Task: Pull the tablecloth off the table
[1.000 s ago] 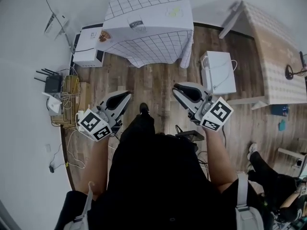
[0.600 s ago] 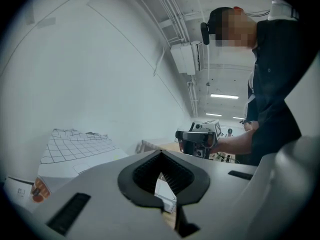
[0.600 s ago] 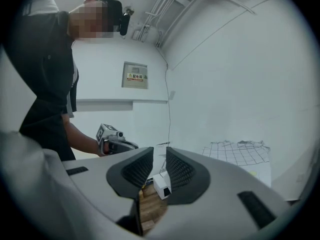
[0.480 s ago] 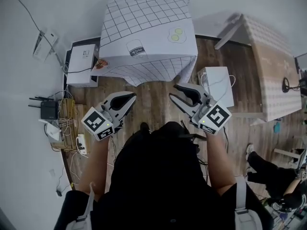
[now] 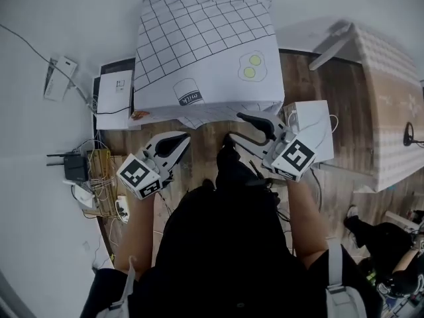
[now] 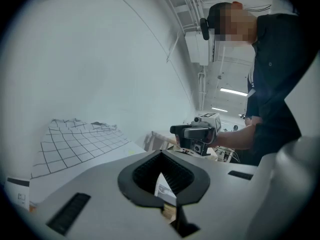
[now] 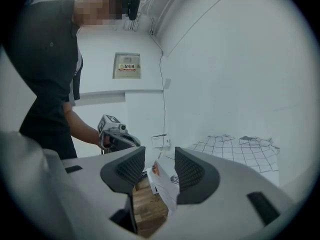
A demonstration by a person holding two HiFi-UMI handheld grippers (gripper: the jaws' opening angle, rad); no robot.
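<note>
A white tablecloth [image 5: 199, 45] with a black grid, a milk-carton print and a fried-egg print covers the table at the top of the head view. Both grippers point at its near edge. My left gripper [image 5: 177, 140] is shut and empty, just short of the hem; in the left gripper view its pads [image 6: 145, 176] meet, with the cloth [image 6: 75, 144] beyond them. My right gripper [image 5: 240, 127] stands open at the hem, its jaws having just been opening. In the right gripper view nothing is pressed between its fingers [image 7: 125, 171], and the cloth's hanging corner [image 7: 162, 184] shows through the gap.
A white box [image 5: 114, 93] sits on the floor left of the table and another white box [image 5: 311, 121] on the right. A router and cables [image 5: 74, 167] lie by the left wall. A second covered table [image 5: 391, 105] stands at right. A person's legs [image 5: 384, 244] show at lower right.
Both grippers have moved forward to the table's near edge, and the table now looms larger in view. The right gripper's jaws have opened; the left stays shut.
</note>
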